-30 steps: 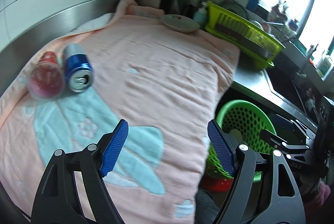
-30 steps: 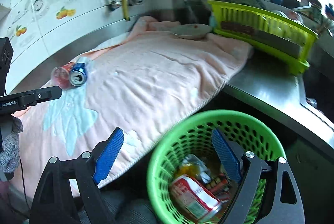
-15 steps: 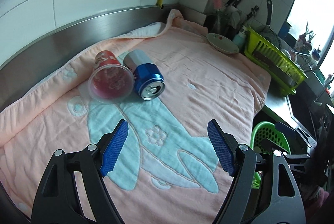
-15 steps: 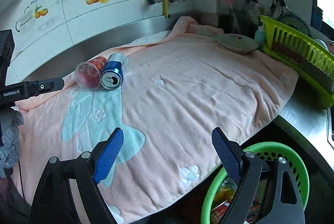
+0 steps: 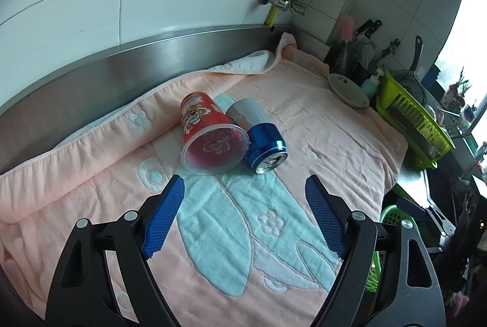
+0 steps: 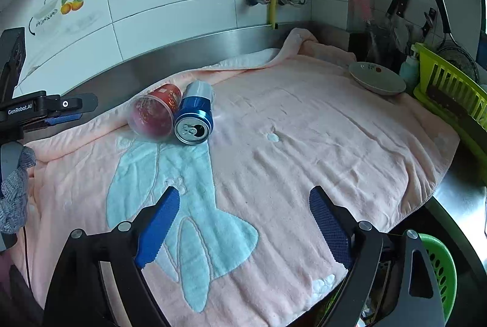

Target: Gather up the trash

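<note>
Red cup (image 5: 210, 138), blue can (image 5: 261, 141) ahead of wide-apart left claw (image 5: 245, 202).

Cup (image 5: 210, 138) left of can (image 5: 261, 141)

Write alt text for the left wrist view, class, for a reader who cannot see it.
A red plastic cup and a blue drink can lie on their sides, touching, on a pink towel, just ahead of the open left gripper.
</note>
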Motion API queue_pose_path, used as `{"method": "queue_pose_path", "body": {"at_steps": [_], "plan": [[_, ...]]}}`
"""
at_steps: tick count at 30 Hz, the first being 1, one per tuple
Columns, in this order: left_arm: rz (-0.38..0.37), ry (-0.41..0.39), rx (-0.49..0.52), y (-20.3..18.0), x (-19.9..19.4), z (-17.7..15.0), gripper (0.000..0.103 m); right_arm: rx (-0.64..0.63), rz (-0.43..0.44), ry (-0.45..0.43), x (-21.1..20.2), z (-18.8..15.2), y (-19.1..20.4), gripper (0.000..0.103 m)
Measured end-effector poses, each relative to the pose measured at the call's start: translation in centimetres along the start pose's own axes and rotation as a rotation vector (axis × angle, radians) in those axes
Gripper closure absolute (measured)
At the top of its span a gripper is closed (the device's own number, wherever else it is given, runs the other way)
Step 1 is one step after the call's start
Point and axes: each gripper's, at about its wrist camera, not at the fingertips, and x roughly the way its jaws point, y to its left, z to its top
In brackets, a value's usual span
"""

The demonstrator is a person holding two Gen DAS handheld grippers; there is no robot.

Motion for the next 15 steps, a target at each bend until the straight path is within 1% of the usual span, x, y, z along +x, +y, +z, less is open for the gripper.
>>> {"method": "queue_pose_path", "body": {"at_steps": [8, 15], "plan": [[-0.002, 0.000, -0.069, 2.3, 0.6, 1.8, 0.020, -0.027, 0.004, 0.008, 1.4, 1.3, 1.7, 0.018], [0.001, 0.024, -0.106, 3.6, 2.1, 2.7, 0.019, -0.042, 0.007, 0.018, 2.7, 2.1, 2.3, 0.018]]}}
